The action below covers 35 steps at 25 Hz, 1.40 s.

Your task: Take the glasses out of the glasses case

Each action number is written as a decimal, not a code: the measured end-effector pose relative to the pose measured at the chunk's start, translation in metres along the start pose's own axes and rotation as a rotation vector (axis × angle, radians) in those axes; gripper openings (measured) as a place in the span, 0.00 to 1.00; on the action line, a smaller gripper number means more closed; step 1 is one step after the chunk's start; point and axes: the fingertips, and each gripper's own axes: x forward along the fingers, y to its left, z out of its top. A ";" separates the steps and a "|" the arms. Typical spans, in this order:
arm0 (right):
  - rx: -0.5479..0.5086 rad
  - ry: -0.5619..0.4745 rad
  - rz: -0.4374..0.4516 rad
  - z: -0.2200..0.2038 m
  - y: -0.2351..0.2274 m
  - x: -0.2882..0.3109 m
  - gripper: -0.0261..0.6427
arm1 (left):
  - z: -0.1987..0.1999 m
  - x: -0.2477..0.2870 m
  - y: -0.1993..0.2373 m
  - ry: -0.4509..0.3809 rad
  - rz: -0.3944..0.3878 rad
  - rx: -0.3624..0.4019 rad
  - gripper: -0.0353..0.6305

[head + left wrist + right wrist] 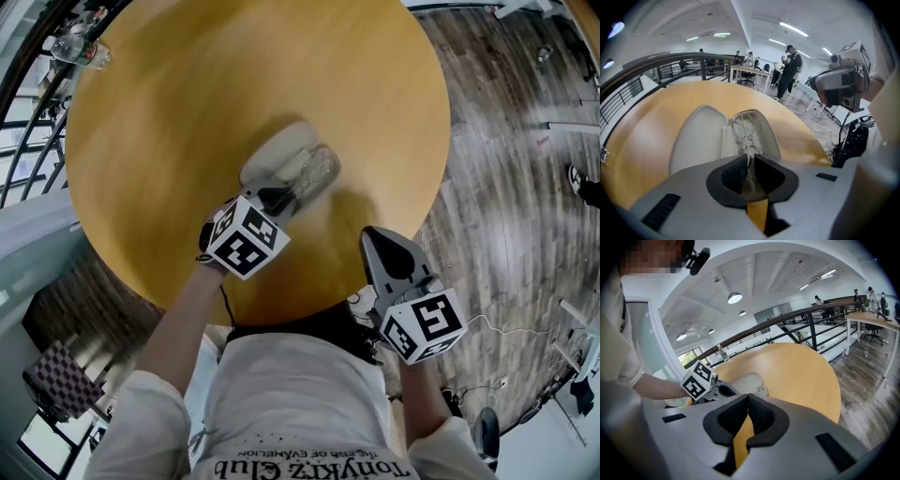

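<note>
An open pale grey glasses case (277, 156) lies near the middle of the round wooden table (169, 112). Thin wire-framed glasses (742, 128) rest in the case's right half (764, 133), beside the empty half (696, 140). My left gripper (749, 160) is shut on the near end of the wire frame, at the case's near edge (278, 200). My right gripper (384, 246) hovers over the table's near edge, to the right of the case and apart from it. Its jaws (748, 398) are shut with nothing between them. In the right gripper view I see the case (743, 379) and the glasses (761, 390).
A clear plastic bottle (79, 51) lies at the table's far left edge. A dark railing (28, 103) runs past the table's left side. Wood floor (506, 141) lies to the right. Several people stand by desks (787, 65) in the distance.
</note>
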 end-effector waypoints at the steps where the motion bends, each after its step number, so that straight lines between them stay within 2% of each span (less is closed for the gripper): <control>1: 0.001 -0.001 0.000 0.000 0.000 0.000 0.08 | 0.000 0.000 0.000 0.004 -0.002 0.003 0.14; 12: 0.011 -0.005 -0.003 -0.003 -0.001 0.000 0.08 | -0.001 0.005 -0.002 0.056 0.007 0.056 0.11; 16: 0.012 -0.008 -0.002 -0.003 -0.002 -0.001 0.08 | 0.000 0.003 -0.001 0.050 0.014 0.038 0.11; 35: -0.011 -0.017 0.006 0.003 0.005 -0.008 0.08 | 0.007 -0.016 -0.001 0.018 0.052 0.041 0.11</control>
